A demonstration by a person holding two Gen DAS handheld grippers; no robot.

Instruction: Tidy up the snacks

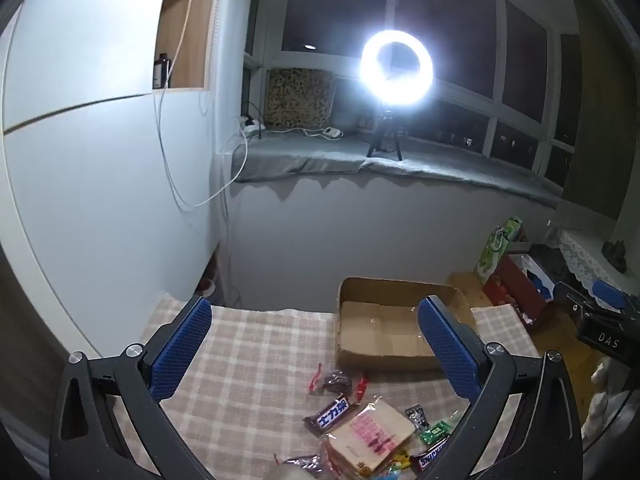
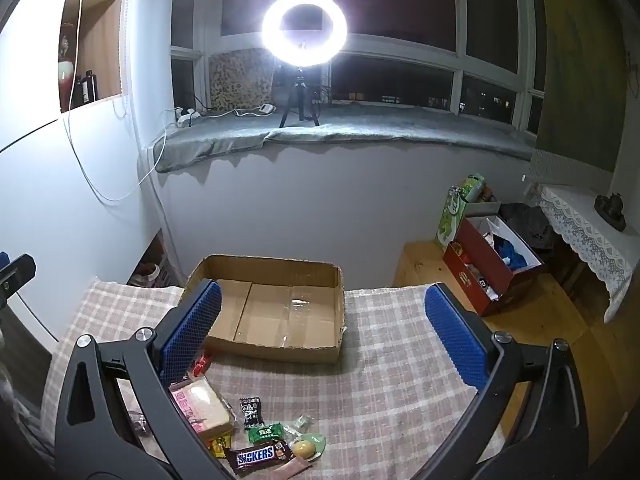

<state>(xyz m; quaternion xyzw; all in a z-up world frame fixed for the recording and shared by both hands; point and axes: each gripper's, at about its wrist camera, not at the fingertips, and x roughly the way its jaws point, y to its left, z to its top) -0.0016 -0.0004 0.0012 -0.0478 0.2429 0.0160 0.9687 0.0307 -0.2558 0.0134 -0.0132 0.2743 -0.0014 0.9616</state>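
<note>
A shallow cardboard box (image 1: 384, 332) (image 2: 280, 312) lies empty on the checked tablecloth (image 1: 248, 364) (image 2: 384, 368). In front of it lies a loose pile of snacks: a bagged bread slice (image 1: 368, 436) (image 2: 202, 408), a Snickers bar (image 2: 256, 456) (image 1: 434, 450), a purple bar (image 1: 332, 414), a green candy (image 2: 266, 434) (image 1: 436, 434), a small black packet (image 2: 251, 412) and a red-ended candy (image 1: 338, 380). My left gripper (image 1: 316, 352) hangs open above the pile, holding nothing. My right gripper (image 2: 324, 332) is open too, over the cloth in front of the box.
A lit ring lamp (image 1: 396, 68) (image 2: 304, 26) on a tripod stands on the window ledge behind the table. To the right, a red box (image 2: 492, 268) and a green bag (image 2: 460, 208) sit on a wooden surface. The other gripper (image 1: 604, 320) shows at right.
</note>
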